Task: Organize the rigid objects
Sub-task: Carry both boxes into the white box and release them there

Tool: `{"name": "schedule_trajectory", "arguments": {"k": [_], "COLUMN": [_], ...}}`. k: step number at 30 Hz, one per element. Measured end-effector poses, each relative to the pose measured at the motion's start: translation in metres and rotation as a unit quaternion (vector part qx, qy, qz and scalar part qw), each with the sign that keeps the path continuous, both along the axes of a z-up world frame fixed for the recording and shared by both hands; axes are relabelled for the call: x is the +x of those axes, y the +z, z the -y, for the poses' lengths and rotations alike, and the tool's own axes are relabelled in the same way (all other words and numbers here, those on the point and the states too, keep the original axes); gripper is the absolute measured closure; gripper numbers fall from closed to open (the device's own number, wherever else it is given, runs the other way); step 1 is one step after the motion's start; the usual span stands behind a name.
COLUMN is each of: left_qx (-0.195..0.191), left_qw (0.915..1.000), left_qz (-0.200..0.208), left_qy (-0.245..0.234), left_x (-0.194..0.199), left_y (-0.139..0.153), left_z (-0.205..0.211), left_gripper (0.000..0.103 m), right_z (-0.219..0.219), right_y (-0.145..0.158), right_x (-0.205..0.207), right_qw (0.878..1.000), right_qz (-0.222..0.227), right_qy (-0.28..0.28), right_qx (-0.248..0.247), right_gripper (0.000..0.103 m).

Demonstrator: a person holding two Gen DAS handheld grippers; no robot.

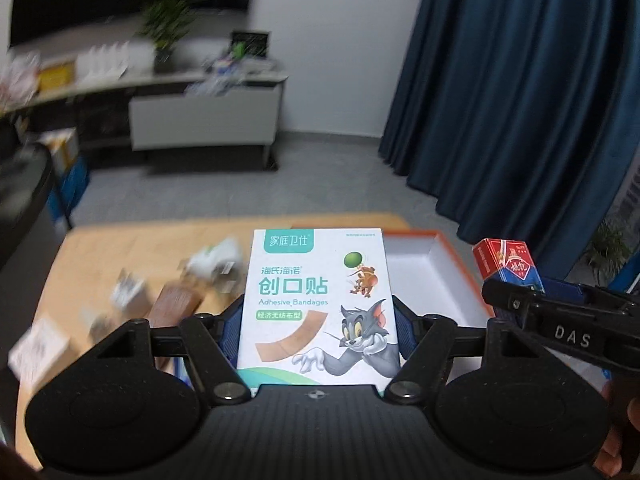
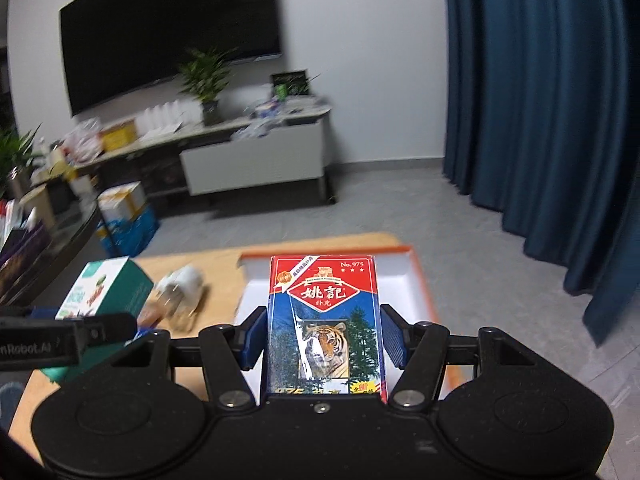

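bandage box (image 1: 318, 300): white carton with cartoon cat and mouse, upright between the jaws of the left gripper (image 1: 318, 336), blue pads pressed to both its sides, held above the surface. card pack (image 2: 326, 320): red and blue, tiger picture, clamped likewise in the right gripper (image 2: 324, 338) (both grippers angled downward, side by side). tray (image 2: 416, 280): orange-rimmed, white inside, its visible part bare, lying beneath the card pack. wooden surface (image 1: 120, 248): blurred small items at left. room: grey floor, blue curtain (image 2: 540, 120), dark screen (image 2: 160, 32), low cabinet (image 2: 256, 160) with potted plant (image 2: 206, 76).
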State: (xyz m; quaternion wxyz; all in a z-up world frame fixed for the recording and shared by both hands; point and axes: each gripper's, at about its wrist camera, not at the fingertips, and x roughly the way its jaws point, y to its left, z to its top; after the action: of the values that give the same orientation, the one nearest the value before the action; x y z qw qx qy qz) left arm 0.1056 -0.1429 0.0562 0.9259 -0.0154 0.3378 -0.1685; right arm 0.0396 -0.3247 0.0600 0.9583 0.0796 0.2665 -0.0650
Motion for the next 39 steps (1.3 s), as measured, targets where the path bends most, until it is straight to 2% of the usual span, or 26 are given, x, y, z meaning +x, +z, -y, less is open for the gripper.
{"name": "schedule_trajectory", "arguments": {"k": [4,12,22,39], "left_qx": [-0.001,0.013,0.020,0.027], "left_qw": [0.9999,0.9998,0.9993,0.9987], "left_qz": [0.005,-0.013,-0.031,-0.043], "left_qy": [-0.010,-0.011,0.002,0.002], "left_x": [0.018,0.029,0.052,0.062], "left_y": [0.000,-0.021,-0.027,-0.035], "left_z": [0.019,0.037,0.043,0.055], "left_gripper": [0.032,0.032,0.032,0.032], "right_z": [0.019,0.038,0.041,0.041], "right_y": [0.008,-0.006,-0.022,-0.041], "right_x": [0.008,0.027,0.061,0.092], "right_qw": [1.000,1.000,0.999,0.998], "right_qz": [0.013,-0.014,-0.041,-0.068], "right_qy": [-0.011,-0.011,-0.005,-0.002], "right_qx": [0.000,0.002,0.002,-0.009], "right_gripper": [0.033,0.033,0.032,0.032]}}
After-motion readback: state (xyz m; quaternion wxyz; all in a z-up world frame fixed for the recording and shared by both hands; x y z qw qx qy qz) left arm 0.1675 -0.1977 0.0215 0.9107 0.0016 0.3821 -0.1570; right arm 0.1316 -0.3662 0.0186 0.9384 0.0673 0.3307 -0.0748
